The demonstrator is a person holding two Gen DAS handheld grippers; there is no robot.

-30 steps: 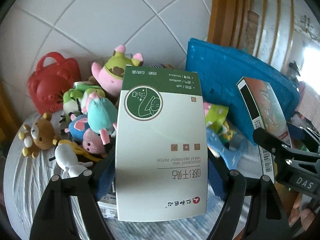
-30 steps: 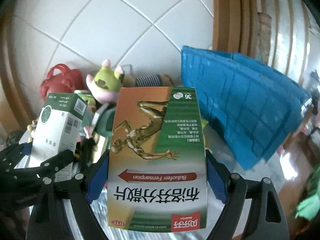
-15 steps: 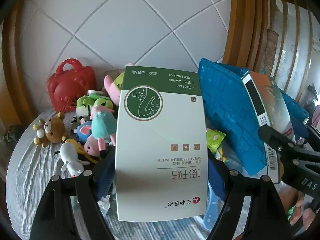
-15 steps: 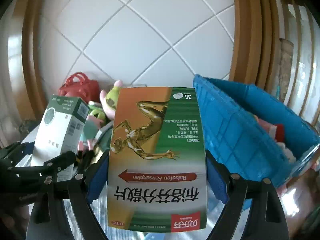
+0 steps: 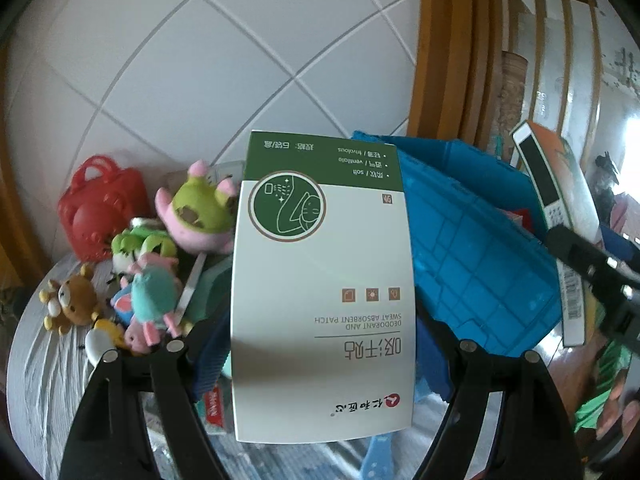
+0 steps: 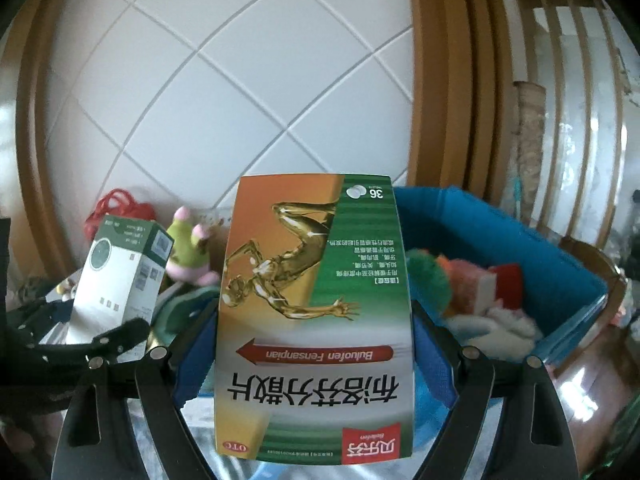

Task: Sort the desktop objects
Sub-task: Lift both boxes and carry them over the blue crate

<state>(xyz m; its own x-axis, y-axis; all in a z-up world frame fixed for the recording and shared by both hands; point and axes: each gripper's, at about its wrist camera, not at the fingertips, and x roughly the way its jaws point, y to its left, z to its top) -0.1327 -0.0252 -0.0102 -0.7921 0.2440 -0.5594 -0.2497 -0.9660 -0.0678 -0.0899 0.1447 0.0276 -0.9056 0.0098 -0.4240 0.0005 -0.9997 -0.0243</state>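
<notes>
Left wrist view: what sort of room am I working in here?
Probably a home living or dining area: a white diagonal-tiled wall, wooden door or railing trim, and a tabletop cluttered with plush toys beside a blue storage bin.

Left gripper (image 5: pixel 322 350) fingers clamped, apparently level; right gripper (image 6: pixel 314 360) fingers clamped alongside.
</notes>
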